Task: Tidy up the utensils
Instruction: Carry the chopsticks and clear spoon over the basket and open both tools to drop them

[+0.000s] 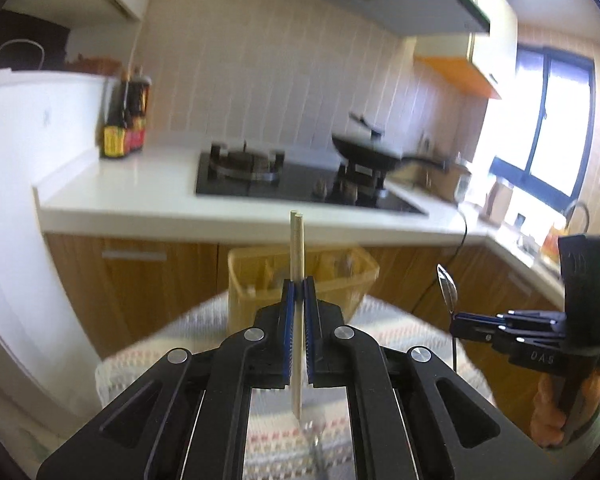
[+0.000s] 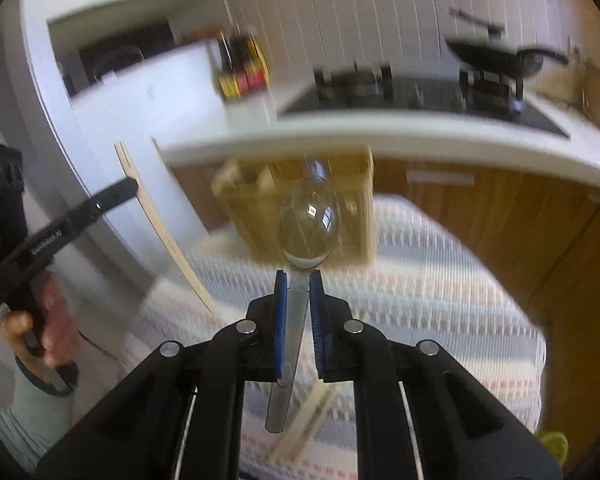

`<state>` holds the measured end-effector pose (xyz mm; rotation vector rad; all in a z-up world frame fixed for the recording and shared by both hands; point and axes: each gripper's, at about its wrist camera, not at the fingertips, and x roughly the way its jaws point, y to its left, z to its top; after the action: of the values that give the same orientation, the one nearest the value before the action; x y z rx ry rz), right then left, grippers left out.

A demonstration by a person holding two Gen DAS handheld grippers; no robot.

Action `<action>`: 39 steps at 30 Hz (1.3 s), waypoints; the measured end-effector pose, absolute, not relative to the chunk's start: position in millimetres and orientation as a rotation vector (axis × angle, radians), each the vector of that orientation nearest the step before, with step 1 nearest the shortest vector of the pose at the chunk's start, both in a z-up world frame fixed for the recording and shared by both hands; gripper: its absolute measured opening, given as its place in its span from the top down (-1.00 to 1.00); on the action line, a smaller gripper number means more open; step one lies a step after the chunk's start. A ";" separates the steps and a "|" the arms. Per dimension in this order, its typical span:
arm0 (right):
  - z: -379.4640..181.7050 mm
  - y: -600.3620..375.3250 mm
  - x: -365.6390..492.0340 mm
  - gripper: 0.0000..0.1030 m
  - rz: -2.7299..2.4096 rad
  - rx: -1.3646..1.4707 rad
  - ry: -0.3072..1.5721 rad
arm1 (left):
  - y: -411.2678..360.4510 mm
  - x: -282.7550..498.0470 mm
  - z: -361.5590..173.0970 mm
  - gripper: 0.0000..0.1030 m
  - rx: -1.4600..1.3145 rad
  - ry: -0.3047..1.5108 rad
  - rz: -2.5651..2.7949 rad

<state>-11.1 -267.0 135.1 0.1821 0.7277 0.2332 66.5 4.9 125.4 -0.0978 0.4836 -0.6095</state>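
Two utensils are already in your grip: the left gripper (image 1: pixel 298 312) has its blue pads clamped on a pair of pale wooden chopsticks (image 1: pixel 296 264) standing upright, and the right gripper (image 2: pixel 299 304) is closed on the flat handle of a shiny metal spoon (image 2: pixel 309 226), bowl forward. Just beyond both sets of tips stands the yellow plastic divided utensil holder (image 1: pixel 340 276) on the striped woven cloth (image 2: pixel 440 292). Lower each piece straight down into its own compartment; blur probably hides the dividers, so go slowly. Lettering on the right gripper's body reads "DAS".
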 end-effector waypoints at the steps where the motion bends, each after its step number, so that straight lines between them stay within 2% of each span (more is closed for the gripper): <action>1: 141.3 -266.2 -9.0 0.82 0.235 0.183 0.705 | 5.6 67.9 133.3 0.95 -0.109 0.467 -0.614; 10: 191.5 -267.2 39.9 0.82 0.157 0.140 0.502 | -5.6 93.9 186.4 0.95 -0.150 0.301 -0.600; 17: 189.8 -264.9 86.5 0.82 0.017 -0.032 0.309 | -24.4 126.8 179.0 0.95 -0.104 0.244 -0.521; 27: 134.4 -281.2 138.7 0.82 0.028 0.031 0.349 | -37.9 161.2 129.8 0.95 -0.086 0.259 -0.485; 39: 104.0 -266.9 143.0 0.81 -0.021 -0.061 0.353 | -23.6 163.9 131.8 0.95 -0.148 0.230 -0.471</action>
<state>143.0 -266.9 104.0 -0.0610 0.3527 -0.0207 163.9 -23.6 131.8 -0.1476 0.2299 -0.4710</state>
